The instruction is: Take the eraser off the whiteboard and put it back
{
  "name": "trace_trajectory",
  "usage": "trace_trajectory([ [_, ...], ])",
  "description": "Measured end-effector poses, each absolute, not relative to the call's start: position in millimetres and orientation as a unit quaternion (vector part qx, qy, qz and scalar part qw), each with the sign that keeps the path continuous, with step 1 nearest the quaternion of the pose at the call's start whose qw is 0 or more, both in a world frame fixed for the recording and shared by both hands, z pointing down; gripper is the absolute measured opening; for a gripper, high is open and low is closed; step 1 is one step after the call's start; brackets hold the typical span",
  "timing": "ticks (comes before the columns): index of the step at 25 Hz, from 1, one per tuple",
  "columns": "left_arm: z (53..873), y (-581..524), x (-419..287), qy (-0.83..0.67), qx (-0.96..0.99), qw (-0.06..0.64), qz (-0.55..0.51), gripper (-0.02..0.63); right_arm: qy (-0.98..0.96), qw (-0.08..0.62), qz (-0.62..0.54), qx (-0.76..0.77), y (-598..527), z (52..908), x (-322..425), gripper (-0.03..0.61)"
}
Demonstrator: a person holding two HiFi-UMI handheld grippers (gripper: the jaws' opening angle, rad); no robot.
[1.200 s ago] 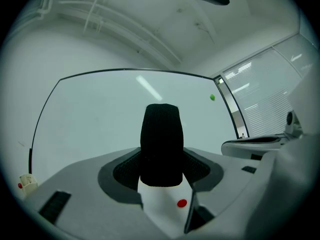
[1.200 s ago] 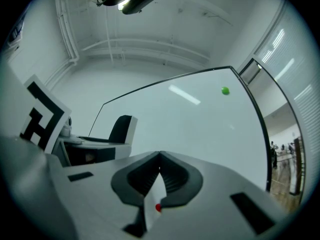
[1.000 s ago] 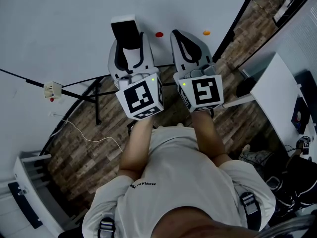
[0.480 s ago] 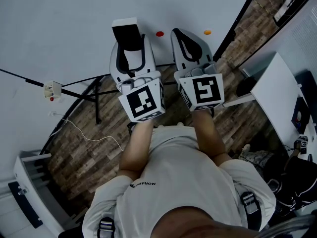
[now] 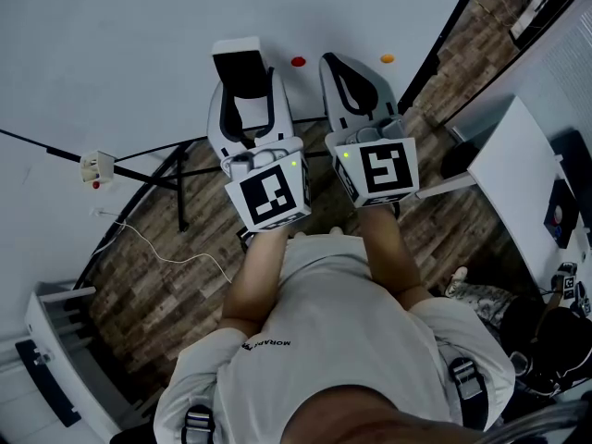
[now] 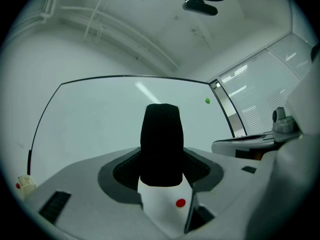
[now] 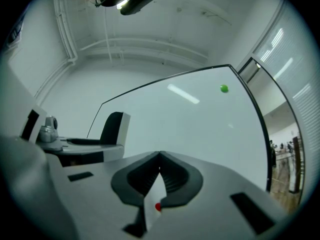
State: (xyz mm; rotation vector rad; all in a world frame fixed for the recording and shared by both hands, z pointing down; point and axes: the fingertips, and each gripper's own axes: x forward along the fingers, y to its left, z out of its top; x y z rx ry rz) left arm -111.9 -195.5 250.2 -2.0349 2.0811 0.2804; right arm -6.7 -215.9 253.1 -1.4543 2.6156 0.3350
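Black-felt, white-bodied block eraser (image 5: 238,61) clamped before the pale glossy whiteboard (image 5: 129,35)

Head view: the left gripper (image 5: 245,86) grasps the eraser upright, just in front of the whiteboard. Whether it touches the whiteboard is unclear. The right gripper (image 5: 340,74) faces the whiteboard alongside.

Left gripper view: the jaws pinch only the eraser's lower end.

Right gripper view: jaws pressed together, nothing between them.

Risk, as I judge it: letting go before the eraser seats against the whiteboard would drop it, and the low pinch may let it pivot.
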Motion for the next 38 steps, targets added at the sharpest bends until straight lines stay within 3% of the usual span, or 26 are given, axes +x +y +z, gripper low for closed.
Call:
trace_trajectory([
  [38, 260, -199, -113, 0.695, -0.704, 0.093, 0.11, 0.236, 0.865, 0.065, 0.113, -0.484, -218, 253, -17, 0.012],
])
